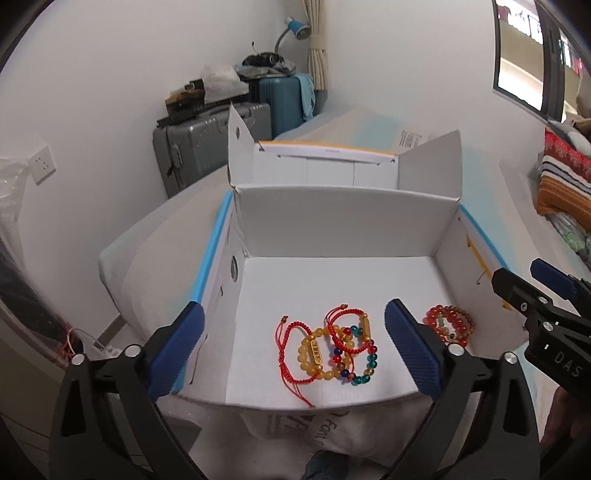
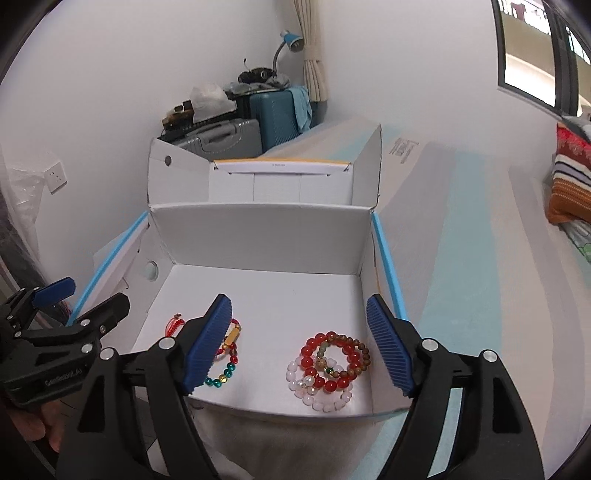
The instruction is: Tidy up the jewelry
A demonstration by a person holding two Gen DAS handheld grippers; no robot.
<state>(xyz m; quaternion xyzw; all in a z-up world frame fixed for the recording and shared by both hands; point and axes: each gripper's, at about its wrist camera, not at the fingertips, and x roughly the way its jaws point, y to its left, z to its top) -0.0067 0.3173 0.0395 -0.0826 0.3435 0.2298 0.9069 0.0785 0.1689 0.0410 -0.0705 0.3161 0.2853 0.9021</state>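
An open white cardboard box [image 1: 332, 229] [image 2: 258, 236] lies on a pale surface. On its floor, at the left, lies a heap of bracelets [image 1: 332, 347] [image 2: 227, 360]: red cords, yellow beads, coloured glass beads. A second heap [image 2: 327, 365] [image 1: 448, 325] of red, white and brown bead bracelets lies at the right. My left gripper [image 1: 293, 350] stands open above the left heap, pads clear of it. My right gripper [image 2: 299, 347] stands open over the right heap, holding nothing. Each gripper shows at the edge of the other's view.
The box's lid [image 1: 325, 162] stands up behind it. Grey and teal suitcases [image 1: 207, 144] with clutter and a blue lamp [image 1: 297, 27] stand against the back wall. A striped cushion [image 1: 561, 184] lies at the right. A wall socket [image 1: 40, 164] is at the left.
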